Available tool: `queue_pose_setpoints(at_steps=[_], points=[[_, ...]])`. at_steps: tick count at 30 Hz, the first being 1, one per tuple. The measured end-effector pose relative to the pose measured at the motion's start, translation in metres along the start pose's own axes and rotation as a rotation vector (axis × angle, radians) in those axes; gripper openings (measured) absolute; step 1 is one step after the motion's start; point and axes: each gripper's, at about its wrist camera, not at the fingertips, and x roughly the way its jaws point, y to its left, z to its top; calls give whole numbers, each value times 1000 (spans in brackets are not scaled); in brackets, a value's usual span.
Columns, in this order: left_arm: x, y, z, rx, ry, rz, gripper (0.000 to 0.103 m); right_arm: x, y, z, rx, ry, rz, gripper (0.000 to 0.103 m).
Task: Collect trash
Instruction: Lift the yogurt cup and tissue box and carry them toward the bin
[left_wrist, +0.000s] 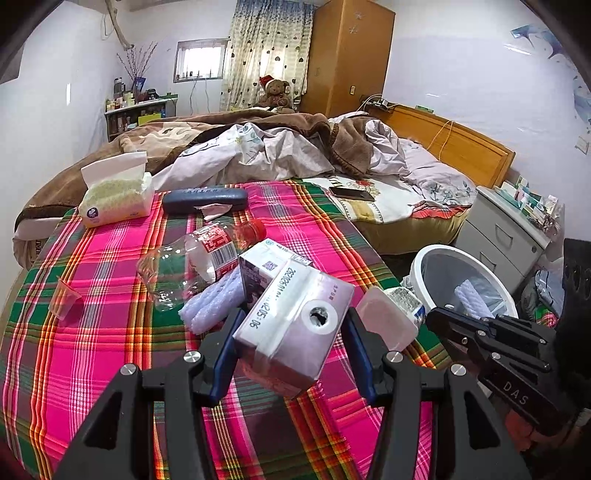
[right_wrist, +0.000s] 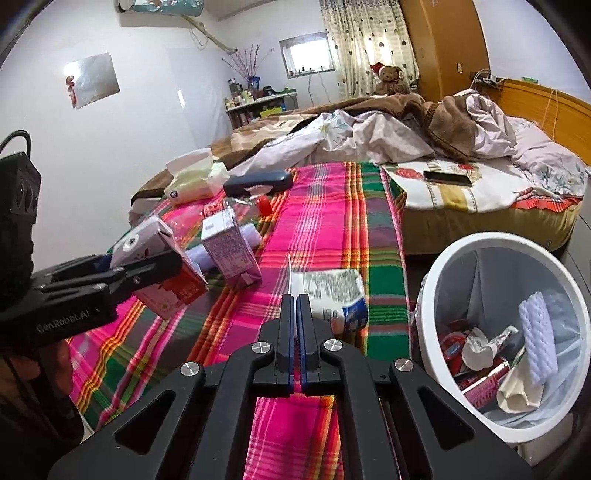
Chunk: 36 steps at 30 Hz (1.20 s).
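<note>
Already the left tool (left_wrist: 291, 345) pinches a carton (left_wrist: 295, 325) between its blue pads (left_wrist: 221, 365), tilted and lifted clear of the plaid cloth (left_wrist: 110, 295). The grip sits on the carton's lower sides, with most of the body sticking out ahead, so I judge it could pivot or slip if the hand swings fast. There is a punched hole in its top; any leftover liquid could drip on the cloth once it tips.

Just right of that tool, the right tool (right_wrist: 297, 301) has its fingers pressed together. A thin white edge stands just above the tips, but I cannot tell whether they pinch it. Immediately ahead of it lies a small packet (right_wrist: 332, 291); if this is the target, the bite looks thin and the packet may stay behind or drop short.

To the right of both tools, below the cloth's edge, stands the bin (right_wrist: 443, 258), lined and part full. The two tools are close together, so a move by the left toward the bin risks a knock against the right.

Just ahead of the held carton wait a second carton (left_wrist: 258, 266), a foam roll (left_wrist: 210, 306) and a bottle (left_wrist: 192, 262); the bottle could roll if brushed. Farther ahead lie a tissue box (left_wrist: 114, 199), a case (left_wrist: 205, 199) and a phone (left_wrist: 351, 194), which I judge are not trash and could be grabbed by mistake.
</note>
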Motion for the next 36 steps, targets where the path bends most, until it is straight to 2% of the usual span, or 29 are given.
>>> queue_pose_setpoints(at_steps=[5, 6, 8, 9, 10, 12, 14, 15, 16, 18, 19, 21, 30, 36], points=[[2, 2, -2, -8, 7, 0, 55, 5, 4, 4, -56, 1, 4, 2], [3, 2, -3, -10, 8, 1, 55, 7, 5, 4, -72, 9, -3, 6], [3, 4, -3, -13, 11, 3, 55, 12, 9, 4, -110, 19, -40, 25], [4, 5, -3, -15, 13, 1, 55, 15, 12, 4, -129, 36, -47, 46], [4, 5, -3, -17, 12, 0, 55, 19, 14, 4, -139, 46, -51, 56], [5, 4, -4, -14, 15, -3, 55, 23, 16, 4, -153, 55, -84, 56], [6, 4, -4, -13, 21, -3, 55, 29, 17, 3, -171, 73, -155, 56], [7, 4, -4, -13, 25, -7, 55, 29, 16, 3, -166, 77, -165, 50], [8, 3, -5, -11, 27, -10, 55, 30, 13, 2, -155, 86, -174, 32], [9, 2, -5, -10, 30, -12, 55, 28, 11, 1, -146, 83, -203, 25], [10, 2, -5, -11, 33, -14, 55, 27, 11, 1, -150, 80, -219, 17], [11, -1, -5, -9, 33, -17, 55, 24, 10, 1, -145, 74, -212, 9], [11, -17, 0, 19, 27, -32, 55, 2, -5, 3, -61, 7, -179, 4], [13, -40, 10, 59, 15, -50, 55, -16, -21, 11, -12, -48, -194, 1]])
